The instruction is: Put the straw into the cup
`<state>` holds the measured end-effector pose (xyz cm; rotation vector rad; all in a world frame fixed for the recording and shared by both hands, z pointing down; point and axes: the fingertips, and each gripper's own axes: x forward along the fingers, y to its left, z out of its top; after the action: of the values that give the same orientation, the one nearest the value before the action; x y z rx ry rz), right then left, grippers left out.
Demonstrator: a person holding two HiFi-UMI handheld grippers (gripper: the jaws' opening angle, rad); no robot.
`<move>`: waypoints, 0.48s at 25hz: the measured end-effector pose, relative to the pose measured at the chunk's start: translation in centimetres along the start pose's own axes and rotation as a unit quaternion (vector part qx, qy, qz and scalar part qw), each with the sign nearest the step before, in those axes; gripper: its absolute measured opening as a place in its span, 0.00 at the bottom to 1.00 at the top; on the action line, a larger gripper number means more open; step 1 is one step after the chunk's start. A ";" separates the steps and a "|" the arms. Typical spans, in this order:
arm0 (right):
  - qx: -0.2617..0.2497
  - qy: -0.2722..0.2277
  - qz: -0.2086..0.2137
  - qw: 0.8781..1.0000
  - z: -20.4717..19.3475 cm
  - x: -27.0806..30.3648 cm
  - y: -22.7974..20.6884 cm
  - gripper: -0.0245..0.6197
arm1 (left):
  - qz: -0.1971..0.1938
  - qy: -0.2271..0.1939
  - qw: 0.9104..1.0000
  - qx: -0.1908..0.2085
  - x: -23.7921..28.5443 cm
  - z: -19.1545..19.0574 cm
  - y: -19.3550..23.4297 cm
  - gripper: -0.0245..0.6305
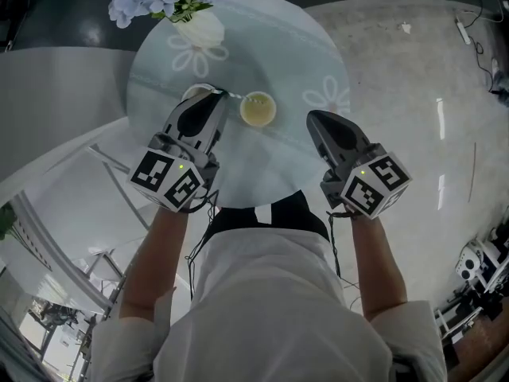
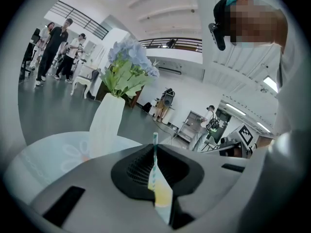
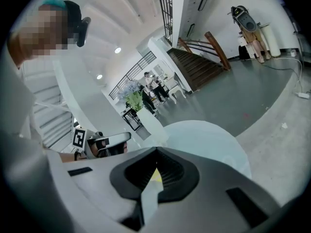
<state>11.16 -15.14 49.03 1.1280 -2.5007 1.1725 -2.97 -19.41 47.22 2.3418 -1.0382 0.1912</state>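
Note:
A cup [image 1: 258,108] of pale yellow drink stands on the round glass table [image 1: 238,46], near its front. My left gripper [image 1: 216,95] hovers just left of the cup, shut on a thin straw [image 1: 231,95] whose free end points toward the cup's rim. In the left gripper view the green-and-white striped straw [image 2: 155,140] stands up from between the closed jaws of my left gripper [image 2: 155,149]. My right gripper [image 1: 316,120] floats to the right of the cup, shut and holding nothing. In the right gripper view that gripper [image 3: 156,153] faces the table [image 3: 209,140].
A white vase [image 1: 203,29] of blue flowers stands at the table's far side, also in the left gripper view as the vase [image 2: 107,123]. A second cup [image 1: 193,92] is partly hidden under my left gripper. Grey floor surrounds the table; people stand far off.

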 end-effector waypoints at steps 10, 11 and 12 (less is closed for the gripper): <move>0.014 0.009 -0.011 1.000 -1.3 -0.1 -1.3 0.07 | -0.004 0.015 1.000 -0.006 1.3 -1.6 0.2 0.09; 0.015 0.009 -0.012 1.000 -1.3 -0.1 -1.3 0.07 | -0.005 0.016 1.000 -0.007 1.3 -1.7 0.2 0.09; 0.015 0.010 -0.012 1.000 -1.3 -0.2 -1.3 0.07 | -0.005 0.017 1.000 -0.007 1.4 -1.7 0.2 0.10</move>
<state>11.97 -14.66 50.65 1.1459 -2.4563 1.2122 -2.03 -19.46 49.24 2.3229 -1.0096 0.2184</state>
